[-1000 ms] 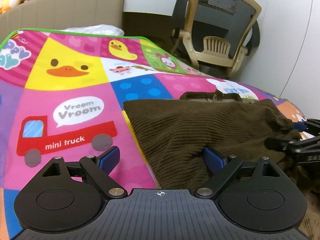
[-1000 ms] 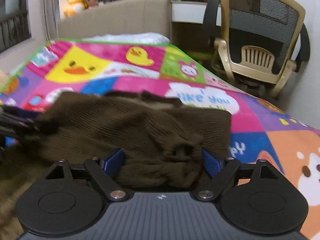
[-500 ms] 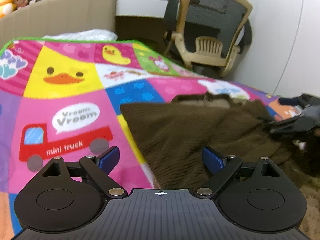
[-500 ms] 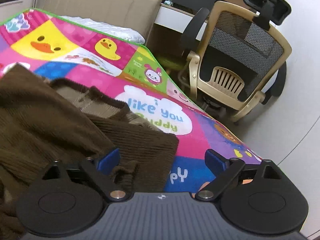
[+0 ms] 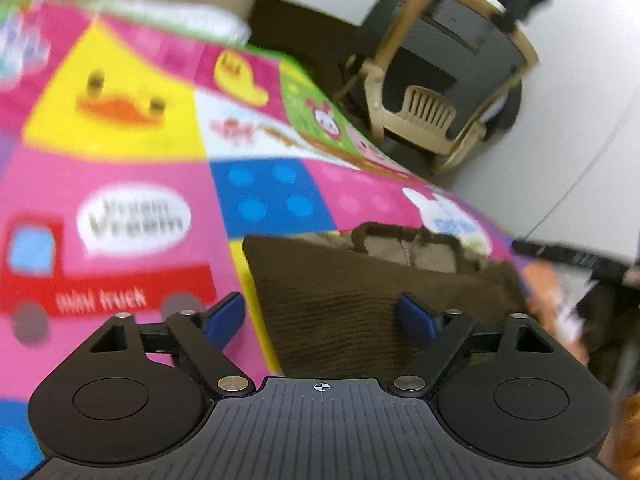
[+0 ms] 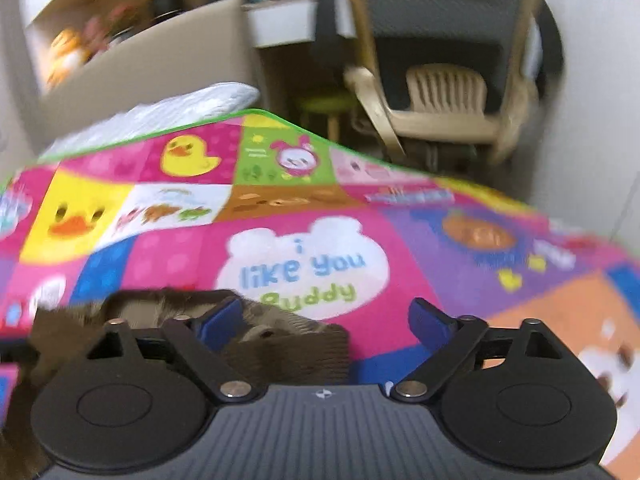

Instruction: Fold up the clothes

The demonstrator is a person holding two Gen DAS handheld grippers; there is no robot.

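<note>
Brown ribbed knit sweater (image 5: 340, 304) lies on a colourful cartoon-patchwork play mat (image 5: 132, 176). Left gripper (image 5: 320, 316) and right gripper (image 6: 326, 318) hover over it, both spread wide, grasping nothing.

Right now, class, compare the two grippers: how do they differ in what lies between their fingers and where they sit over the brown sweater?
The left gripper spans the sweater's left edge, with knit and mat between its fingers. The right gripper spans the sweater's right corner, with more mat in its gap. The left view shows the other gripper; the right view does not. Both are open and hold nothing.
</note>
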